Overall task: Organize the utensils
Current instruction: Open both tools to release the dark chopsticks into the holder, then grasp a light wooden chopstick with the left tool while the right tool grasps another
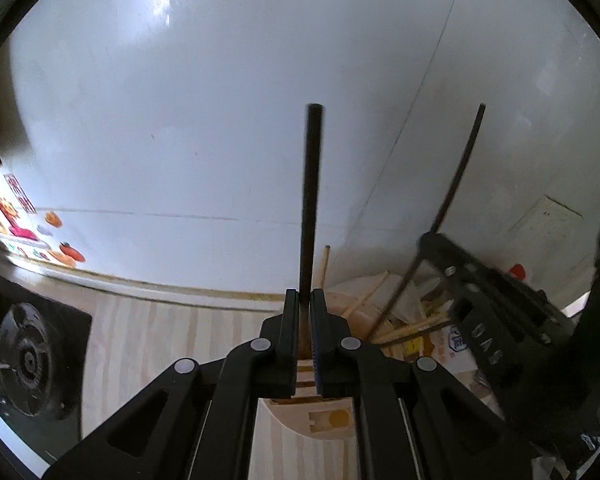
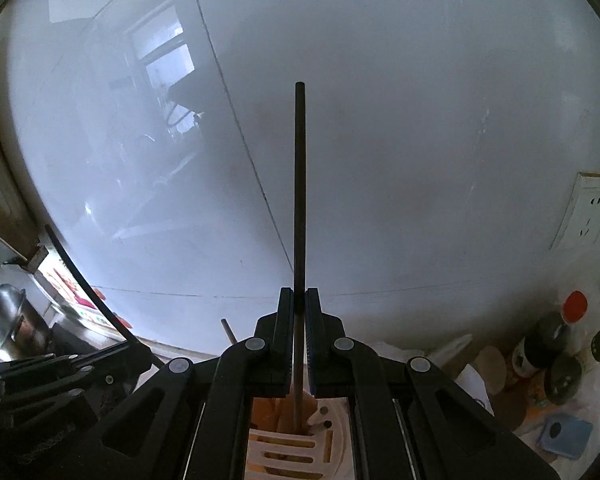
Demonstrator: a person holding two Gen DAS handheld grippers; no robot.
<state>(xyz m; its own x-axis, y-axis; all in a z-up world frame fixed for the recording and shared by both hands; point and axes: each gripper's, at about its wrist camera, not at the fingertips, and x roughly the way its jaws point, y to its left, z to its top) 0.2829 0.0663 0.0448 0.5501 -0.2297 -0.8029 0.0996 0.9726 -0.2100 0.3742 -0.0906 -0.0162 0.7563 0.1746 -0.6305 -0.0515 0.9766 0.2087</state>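
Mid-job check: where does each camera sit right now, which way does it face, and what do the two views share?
Left wrist: on the left tool, facing the white wall over a wooden counter; its jaws clamp a dark chopstick; right tool at right, stove burner at left.
Right wrist: on the right tool, facing the same wall; clamps another dark chopstick above a slotted holder; left tool at left.
Shared: wall, each other's tool.

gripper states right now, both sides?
Left gripper: shut on a dark chopstick.
Right gripper: shut on another dark chopstick.
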